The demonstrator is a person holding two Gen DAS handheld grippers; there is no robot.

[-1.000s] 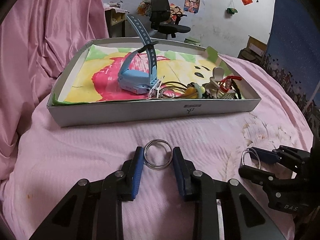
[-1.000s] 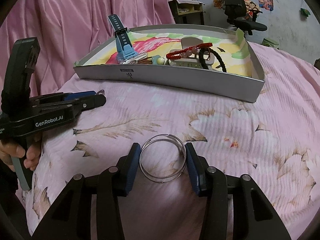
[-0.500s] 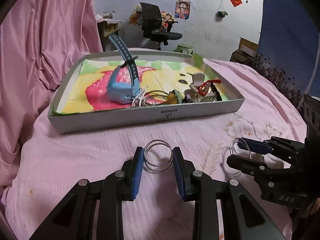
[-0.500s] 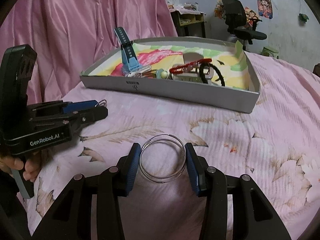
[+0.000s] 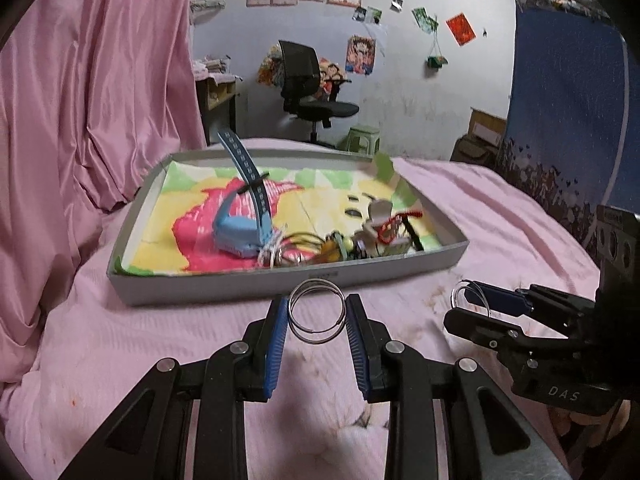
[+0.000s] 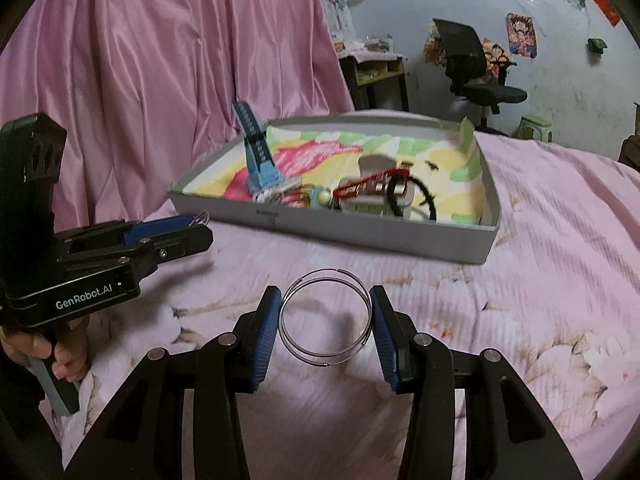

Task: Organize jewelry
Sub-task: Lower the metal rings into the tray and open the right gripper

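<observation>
Left wrist view has your left gripper (image 5: 317, 316) clamped on a small wire bangle (image 5: 317, 312), held above the pink bedspread (image 5: 500, 216) just short of the grey tray (image 5: 224, 284). Your right gripper (image 6: 325, 318) pinches a bigger wire bangle (image 6: 325, 317) the same way. Inside the tray: a blue watch (image 5: 240, 220), a red bracelet (image 6: 372, 180), plus a tangle too blurry to name.

Behind my bed's pink floral sheet (image 6: 540, 280) hangs a pink curtain (image 5: 92, 92). Farther off I see 1 black office chair (image 5: 308, 84), posters (image 6: 522, 34) on the wall, a green stool (image 5: 362, 138).
</observation>
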